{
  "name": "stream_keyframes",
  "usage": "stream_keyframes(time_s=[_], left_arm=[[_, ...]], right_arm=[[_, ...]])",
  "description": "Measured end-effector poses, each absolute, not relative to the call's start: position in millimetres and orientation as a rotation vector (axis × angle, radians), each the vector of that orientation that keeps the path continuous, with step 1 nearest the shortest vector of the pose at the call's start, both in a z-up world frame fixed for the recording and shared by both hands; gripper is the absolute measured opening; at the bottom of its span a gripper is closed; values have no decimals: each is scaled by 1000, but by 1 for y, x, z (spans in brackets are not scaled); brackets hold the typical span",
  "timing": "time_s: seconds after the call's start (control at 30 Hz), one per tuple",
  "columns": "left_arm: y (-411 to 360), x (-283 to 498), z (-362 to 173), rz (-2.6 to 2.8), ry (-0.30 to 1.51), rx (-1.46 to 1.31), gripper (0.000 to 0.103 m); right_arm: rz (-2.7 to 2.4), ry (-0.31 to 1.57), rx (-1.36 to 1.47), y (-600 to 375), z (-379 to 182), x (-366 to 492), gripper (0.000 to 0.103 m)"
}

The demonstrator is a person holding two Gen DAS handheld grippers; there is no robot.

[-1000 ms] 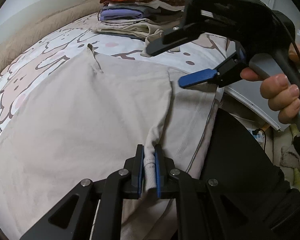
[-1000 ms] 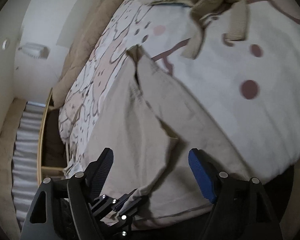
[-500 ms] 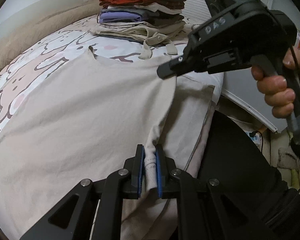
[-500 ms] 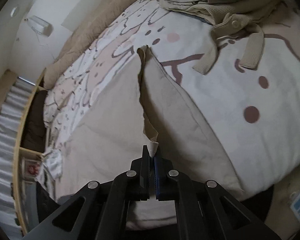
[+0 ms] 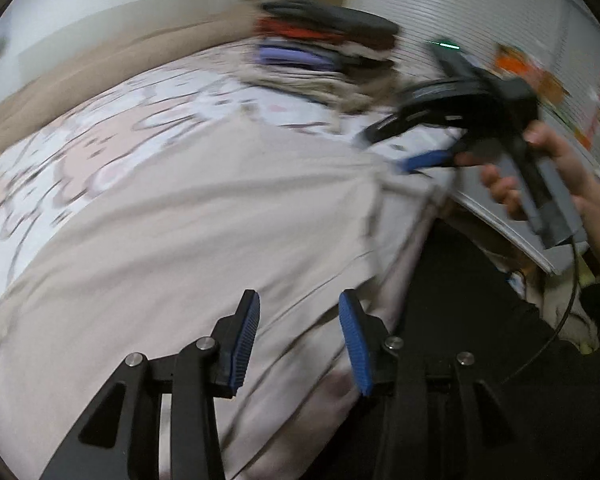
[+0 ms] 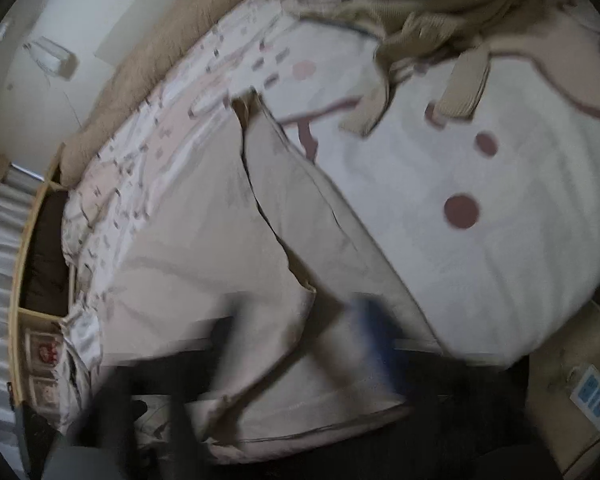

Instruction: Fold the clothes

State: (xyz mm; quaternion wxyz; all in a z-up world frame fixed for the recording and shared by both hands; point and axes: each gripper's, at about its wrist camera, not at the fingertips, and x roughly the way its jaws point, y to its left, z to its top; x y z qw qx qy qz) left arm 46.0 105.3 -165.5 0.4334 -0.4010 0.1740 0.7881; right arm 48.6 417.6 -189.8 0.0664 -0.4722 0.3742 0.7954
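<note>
A beige garment (image 5: 172, 240) lies spread flat on the patterned bedspread (image 5: 112, 136), its near edge at the bed's front. It also shows in the right wrist view (image 6: 204, 264), with a folded flap along its right side. My left gripper (image 5: 298, 336) is open and empty just above the garment's near edge. My right gripper (image 6: 300, 332) is open and blurred by motion, over the garment's near corner. In the left wrist view the right gripper (image 5: 384, 152) is held by a hand at the right.
A stack of folded clothes (image 5: 324, 52) stands at the far side of the bed. A beige garment with straps (image 6: 428, 40) lies beside it. A wooden shelf (image 6: 24, 280) stands left of the bed. A power strip (image 6: 592, 392) lies on the floor at the right.
Both grippers were shut on the garment's edge half a second ago. Both have opened and let it go, and the garment now lies flat. Both views are blurred by motion.
</note>
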Motion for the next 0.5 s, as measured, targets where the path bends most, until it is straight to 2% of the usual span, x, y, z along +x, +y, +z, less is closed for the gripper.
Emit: stream_keyframes(time_s=[0.03,0.13,0.2,0.3,0.5], left_arm=[[90,42,-165,2001,411,-1028,41],[48,33,-163,2106,352,-1097,41],[25,29,-161,2167,320,-1130,41],[-8,26,-159,2259,278,-1176,41],[-45,31,-168,2334,273,-1254,41]], right_arm=[[2419,1061,-1389,415,-181,51,94],[2494,870,-1285,404,-155,56,91],[2577,788,-1267,390,-140,55,66],[2690,708,-1385,357,-135,36,42],[2758,437,-1730,288,-174,19,39]])
